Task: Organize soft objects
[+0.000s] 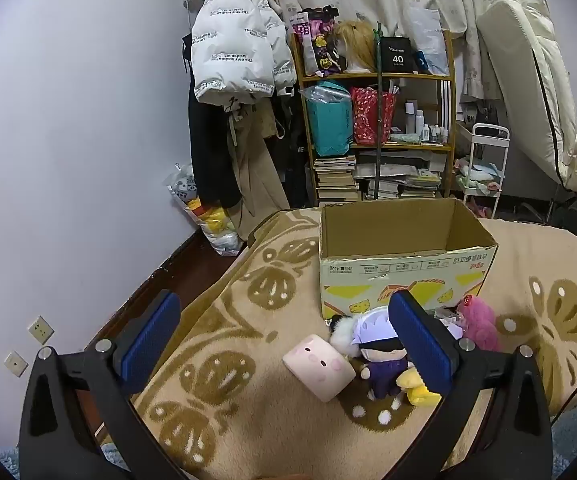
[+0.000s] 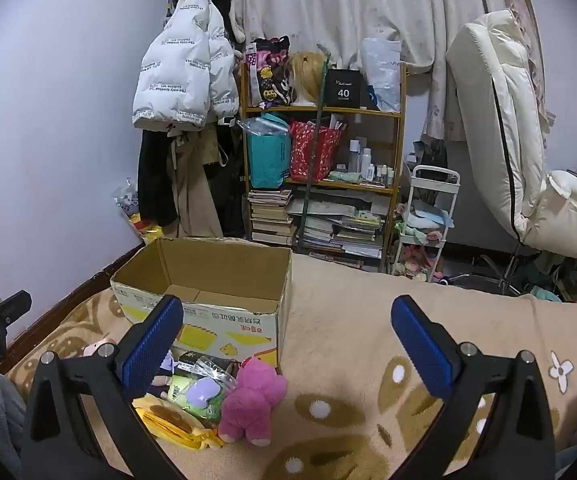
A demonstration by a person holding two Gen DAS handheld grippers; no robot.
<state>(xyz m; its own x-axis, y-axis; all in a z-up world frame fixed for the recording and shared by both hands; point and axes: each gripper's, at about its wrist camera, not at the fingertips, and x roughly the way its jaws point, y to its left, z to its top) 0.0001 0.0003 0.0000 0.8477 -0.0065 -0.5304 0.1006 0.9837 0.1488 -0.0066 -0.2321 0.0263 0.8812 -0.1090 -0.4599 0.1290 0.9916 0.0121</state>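
Plush toys sit in a small heap on a beige blanket [image 1: 248, 420] with brown butterfly patterns, right in front of an open cardboard box [image 1: 404, 256] whose inside looks bare in the right wrist view. Within the heap, a pink square cushion [image 1: 319, 365] with a little face lies at the left end, touching a doll [image 1: 376, 354] with pale lilac hair and a dark blindfold. A white fluffy toy [image 1: 342, 330] sits behind them, a yellow plush [image 1: 416, 388] lies beside the doll, and a pink plush bear [image 2: 253, 402] stands at the right end, next to clear packets [image 2: 200, 384] of small items.

Both tongs hover above the blanket with nothing between their blue pads: the left gripper [image 1: 284, 344] is spread wide over the cushion and doll, and the right gripper [image 2: 286, 350] is spread wide with the pink bear between its fingers, untouched.
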